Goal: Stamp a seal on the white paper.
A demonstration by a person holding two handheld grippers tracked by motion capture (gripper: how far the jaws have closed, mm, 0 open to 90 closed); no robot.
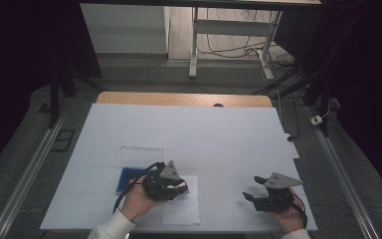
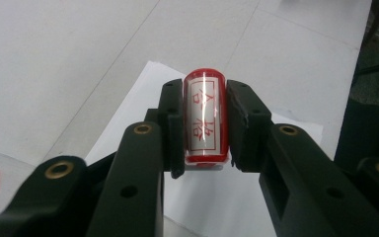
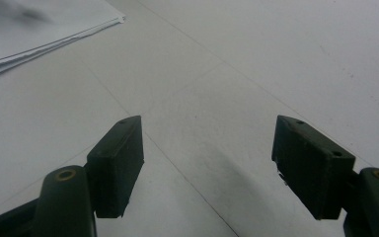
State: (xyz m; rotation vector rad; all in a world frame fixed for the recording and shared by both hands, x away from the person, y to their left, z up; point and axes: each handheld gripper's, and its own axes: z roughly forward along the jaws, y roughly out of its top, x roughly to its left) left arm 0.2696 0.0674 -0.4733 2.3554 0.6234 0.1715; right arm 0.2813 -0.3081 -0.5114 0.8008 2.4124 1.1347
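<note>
Left gripper (image 1: pixel 179 185): near-left, clamped on red stamp (image 2: pixel 206 117), probably poised to press.
Paper sheet (image 1: pixel 181 209): beneath stamp, to take the print.
Blue pad (image 1: pixel 127 179): left of the sheet, possibly ink.
Right gripper (image 1: pixel 255 188): near-right, jaws wide, idle.

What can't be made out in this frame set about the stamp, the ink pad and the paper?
- Red stamp: its printing face, left gripper view, hidden under its body and the left gripper.
- Blue ink pad: near part, high view, covered by the hand.
- Sheet of paper: any imprint, high view, too small to tell.
- Paper stack: right gripper view, blurred, cut off by the frame edge.
</note>
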